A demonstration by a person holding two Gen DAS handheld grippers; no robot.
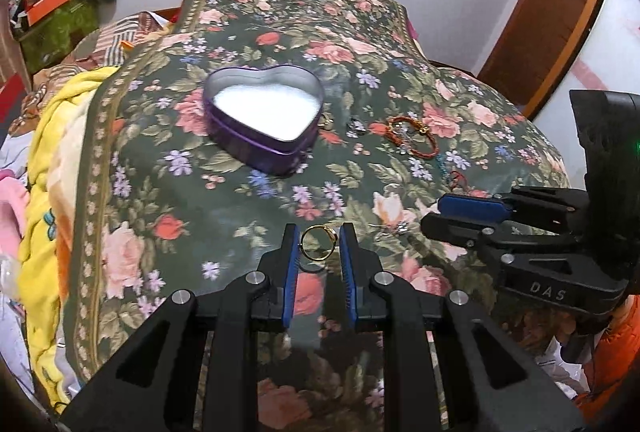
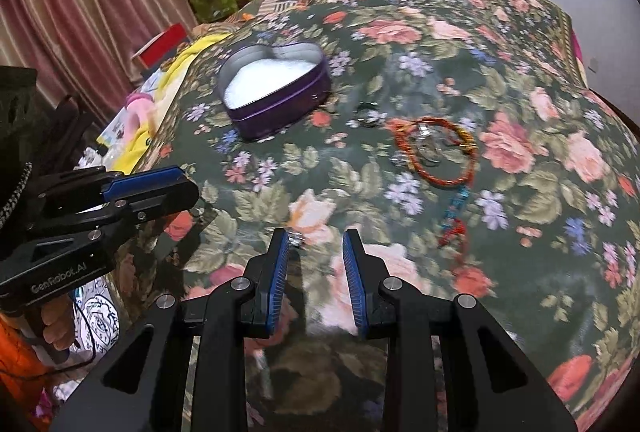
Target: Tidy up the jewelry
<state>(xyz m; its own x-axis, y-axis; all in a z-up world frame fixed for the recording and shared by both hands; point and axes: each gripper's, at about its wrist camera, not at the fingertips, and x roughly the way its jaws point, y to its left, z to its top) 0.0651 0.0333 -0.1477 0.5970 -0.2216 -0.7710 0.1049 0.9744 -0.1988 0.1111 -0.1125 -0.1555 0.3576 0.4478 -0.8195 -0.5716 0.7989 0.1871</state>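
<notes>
The left gripper (image 1: 319, 244) pinches a gold ring (image 1: 318, 242) upright between its blue pads; it reads "GenRobot.AI" on its side in the right wrist view. Ahead of it and slightly left sits the open purple heart-shaped tin (image 1: 264, 119) with white lining, on the floral bedspread (image 1: 168, 199). The right gripper (image 2: 316, 244) (marked "DAS") stands narrowly parted; a small silvery piece (image 2: 297, 236) touches its left pad, grip unclear. Ahead to its right lies an orange braided bracelet (image 2: 436, 147).
</notes>
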